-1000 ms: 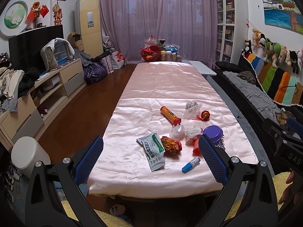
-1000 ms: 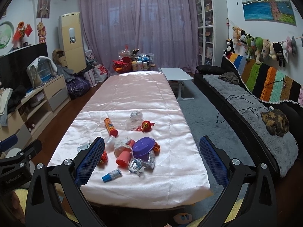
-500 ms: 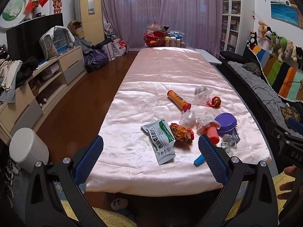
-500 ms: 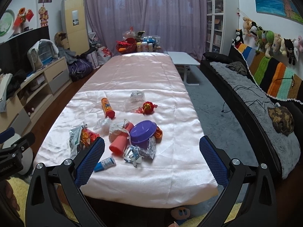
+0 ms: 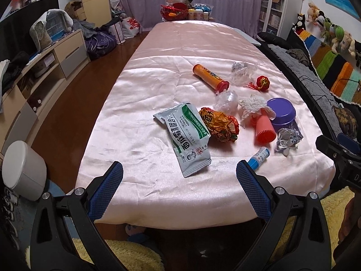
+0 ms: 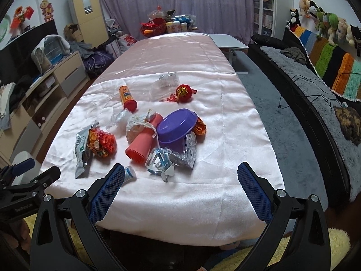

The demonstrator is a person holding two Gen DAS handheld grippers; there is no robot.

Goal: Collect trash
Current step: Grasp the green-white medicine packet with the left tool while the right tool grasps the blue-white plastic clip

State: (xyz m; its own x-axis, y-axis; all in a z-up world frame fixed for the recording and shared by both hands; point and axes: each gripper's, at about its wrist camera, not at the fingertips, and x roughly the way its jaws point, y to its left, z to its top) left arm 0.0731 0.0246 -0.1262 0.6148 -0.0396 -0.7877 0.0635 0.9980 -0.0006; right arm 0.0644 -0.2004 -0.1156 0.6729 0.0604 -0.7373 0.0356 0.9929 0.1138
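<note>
Trash lies on the pink satin table (image 5: pixel 158 79): a green-and-white packet (image 5: pixel 186 133), a crumpled orange wrapper (image 5: pixel 221 124), an orange tube (image 5: pixel 209 76), a pink ribbed cup (image 5: pixel 265 129), a purple bowl (image 5: pixel 282 113), crumpled foil (image 5: pixel 287 139), a small blue-white tube (image 5: pixel 259 155), clear plastic (image 5: pixel 226 99) and a red ornament (image 5: pixel 262 83). My left gripper (image 5: pixel 179 172) is open, near the table's front edge, before the packet. My right gripper (image 6: pixel 180 174) is open, just short of the foil and clear wrapper (image 6: pixel 161 162), the cup (image 6: pixel 141 146) and the bowl (image 6: pixel 177 128).
A white lidded bin (image 5: pixel 21 167) stands on the floor to the left. A low cabinet (image 5: pixel 45 61) lines the left wall and a black sofa (image 6: pixel 315 85) the right. Bottles and a red basket (image 5: pixel 178 11) sit at the table's far end.
Both grippers have moved forward and down toward the trash pile, so the table's front edge and the objects look closer. Both stay open. No object has moved.
</note>
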